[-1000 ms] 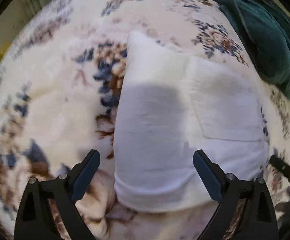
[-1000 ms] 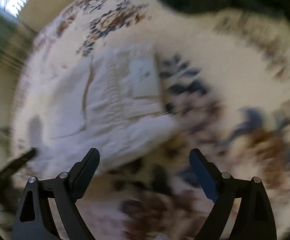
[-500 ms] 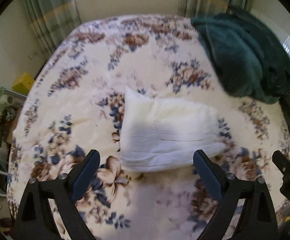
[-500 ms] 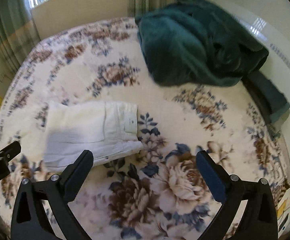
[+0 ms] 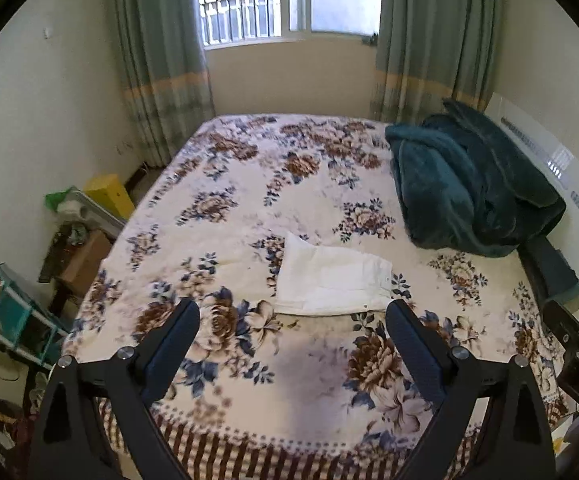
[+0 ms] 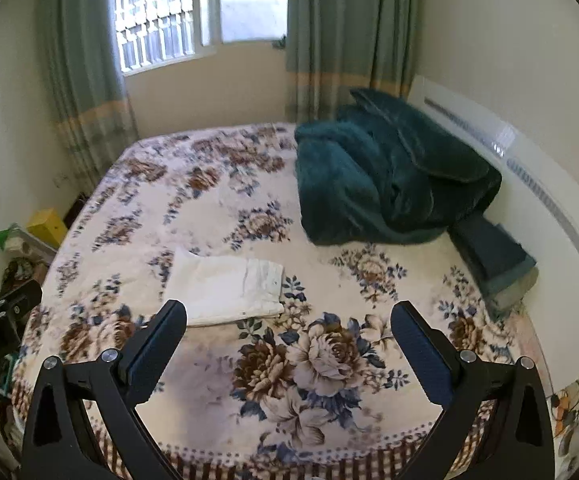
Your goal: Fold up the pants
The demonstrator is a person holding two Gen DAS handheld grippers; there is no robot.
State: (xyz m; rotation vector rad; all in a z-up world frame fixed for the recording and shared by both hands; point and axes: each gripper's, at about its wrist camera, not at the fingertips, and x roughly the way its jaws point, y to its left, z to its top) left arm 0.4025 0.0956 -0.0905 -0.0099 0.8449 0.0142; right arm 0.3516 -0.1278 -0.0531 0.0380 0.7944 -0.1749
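The white pants (image 5: 331,276) lie folded into a compact rectangle on the floral bedspread (image 5: 249,200), near the bed's front half. They also show in the right wrist view (image 6: 225,290). My left gripper (image 5: 291,320) is open and empty, held well back above the bed's foot. My right gripper (image 6: 287,322) is open and empty too, at a similar distance. Neither touches the pants.
A dark green blanket (image 5: 469,188) is heaped at the bed's right side by the white headboard (image 6: 529,184). A yellow box (image 5: 109,196) and cluttered shelves (image 5: 1,312) stand left of the bed. Curtains and a window are behind.
Both grippers have pulled far back and up from the pants. The view went from close over the folded pants to the whole bed and room.
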